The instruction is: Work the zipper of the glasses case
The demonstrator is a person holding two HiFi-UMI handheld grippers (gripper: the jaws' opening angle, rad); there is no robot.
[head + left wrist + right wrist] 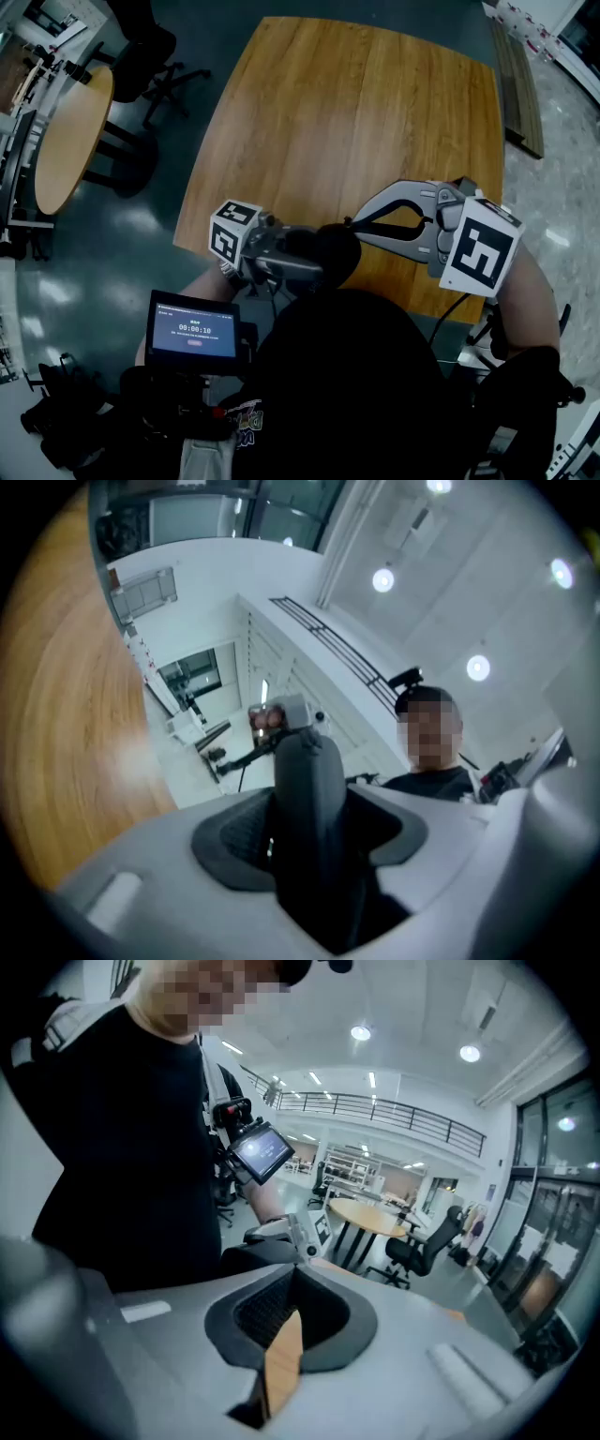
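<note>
In the head view, the left gripper (305, 251) is over the near edge of the wooden worktop (356, 112). It holds the dark glasses case (333, 255) in wide-set jaws. The right gripper (354, 225) reaches in from the right, with its tips at the case's far side.

In the left gripper view, the case stands on edge between the jaws, which press on both its sides.

In the right gripper view, the jaws are closed together. Whether they pinch the zipper pull is too small to tell.

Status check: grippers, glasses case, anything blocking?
Left gripper clamped on glasses case, held above table. Right gripper shut, tips at the case. Zipper pull not discernible. Nothing blocking.
</note>
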